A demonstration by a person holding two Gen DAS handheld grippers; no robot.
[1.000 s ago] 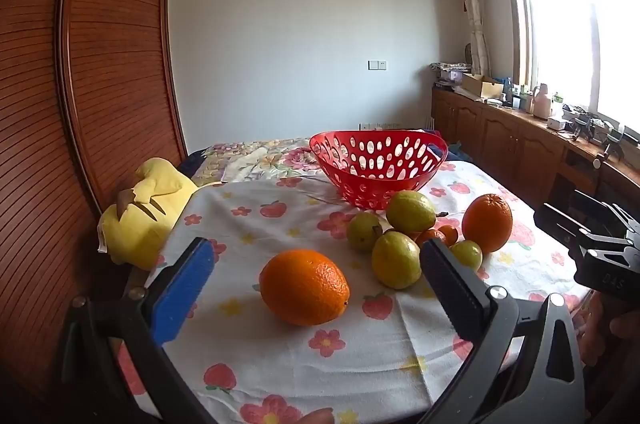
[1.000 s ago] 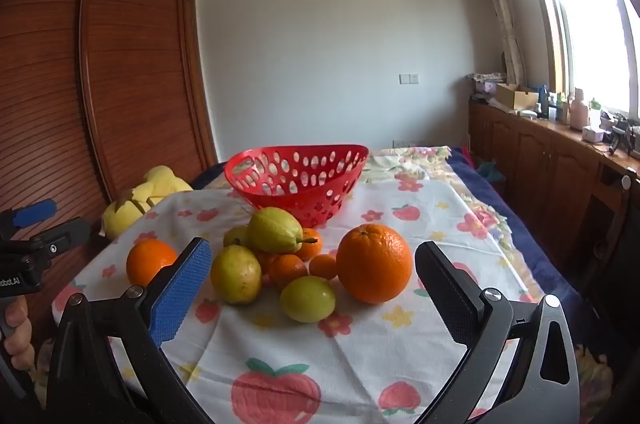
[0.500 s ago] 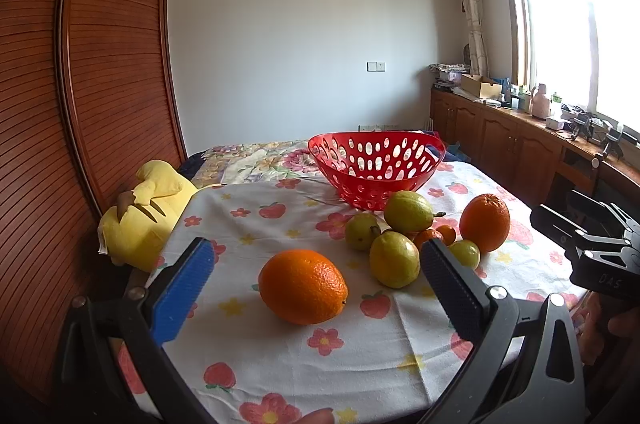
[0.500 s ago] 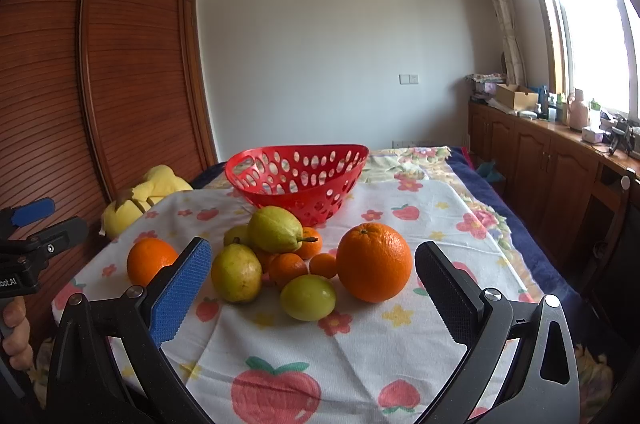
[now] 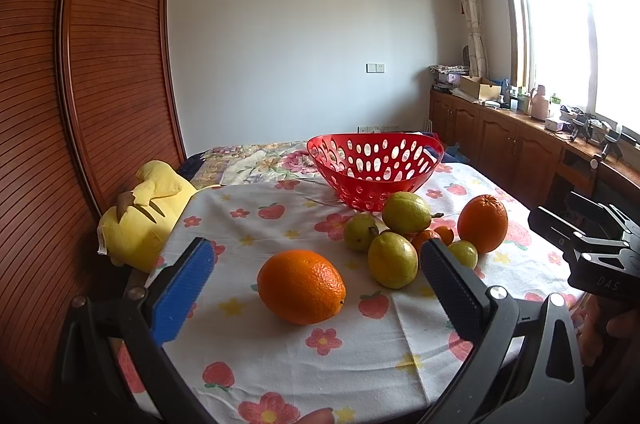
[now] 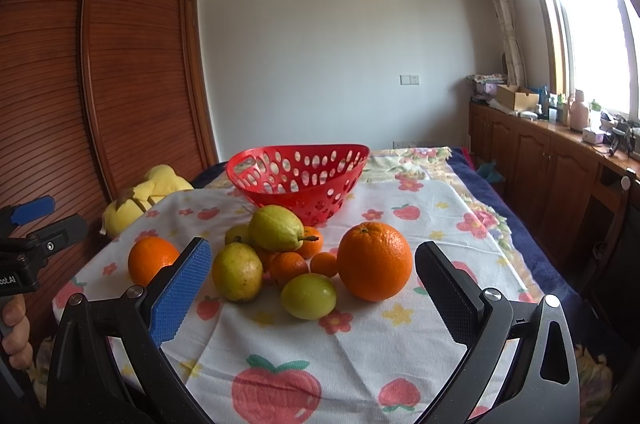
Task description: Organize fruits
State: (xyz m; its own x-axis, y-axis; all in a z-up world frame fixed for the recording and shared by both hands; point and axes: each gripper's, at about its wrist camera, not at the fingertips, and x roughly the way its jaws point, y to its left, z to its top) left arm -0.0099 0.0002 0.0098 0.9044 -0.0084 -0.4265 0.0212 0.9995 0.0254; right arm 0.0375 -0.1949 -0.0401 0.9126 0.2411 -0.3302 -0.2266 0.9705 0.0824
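An empty red perforated basket (image 5: 374,171) (image 6: 298,176) stands at the far side of a cloth-covered table (image 5: 280,356). In front of it lie two large oranges (image 5: 301,287) (image 5: 482,223), several yellow-green pears (image 5: 392,259) (image 6: 276,228), small tangerines (image 6: 289,267) and a small green fruit (image 6: 308,295). My left gripper (image 5: 316,266) is open and empty, with one orange between its jaws' line of sight. My right gripper (image 6: 312,264) is open and empty in front of the fruit pile, near the other orange (image 6: 374,261).
A yellow plush toy (image 5: 142,214) lies at the table's left edge beside a wooden wardrobe (image 5: 80,104). A bed with a floral cover (image 6: 416,164) is behind the table. Wooden cabinets (image 5: 520,152) with clutter run under the window on the right.
Both grippers stayed open and nearly still; the left view shifted very slightly. No fruit moved.
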